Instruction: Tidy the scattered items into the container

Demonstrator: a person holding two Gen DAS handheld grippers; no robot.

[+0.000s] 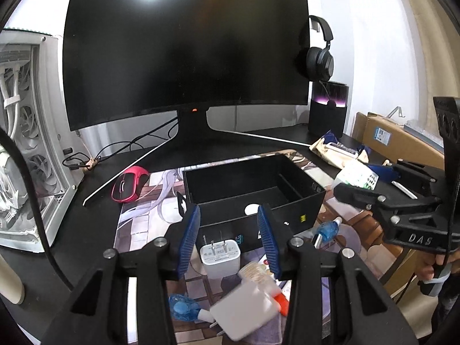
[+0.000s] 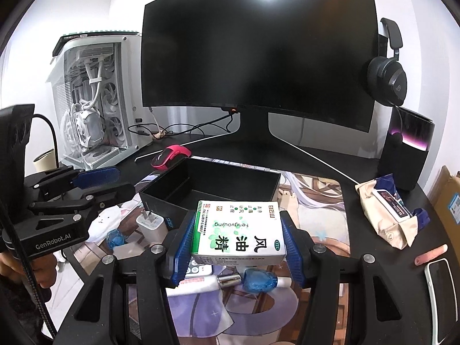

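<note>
The black open container [image 1: 287,198] [image 2: 258,184] stands on the printed mat, with a small white round thing on its floor. My right gripper [image 2: 237,224] is shut on a white and green medicine box [image 2: 238,233], held above the mat just short of the container's near wall. The left wrist view shows the same box [image 1: 358,176] at the right. My left gripper [image 1: 228,215] is open, with nothing between its blue pads [image 1: 188,238]. A white charger plug [image 1: 220,258] stands on the mat below it. A blurred white adapter [image 1: 244,307], blue bottles [image 1: 326,230] and a tube lie around.
A dark monitor [image 1: 184,46], a pink mouse [image 1: 129,184] and a white PC case [image 2: 95,97] stand behind and to the left. Headphones [image 2: 388,80], a speaker [image 2: 405,149], a wipes pack [image 2: 385,212], a phone [image 2: 440,296] and a cardboard box [image 1: 396,141] are on the right.
</note>
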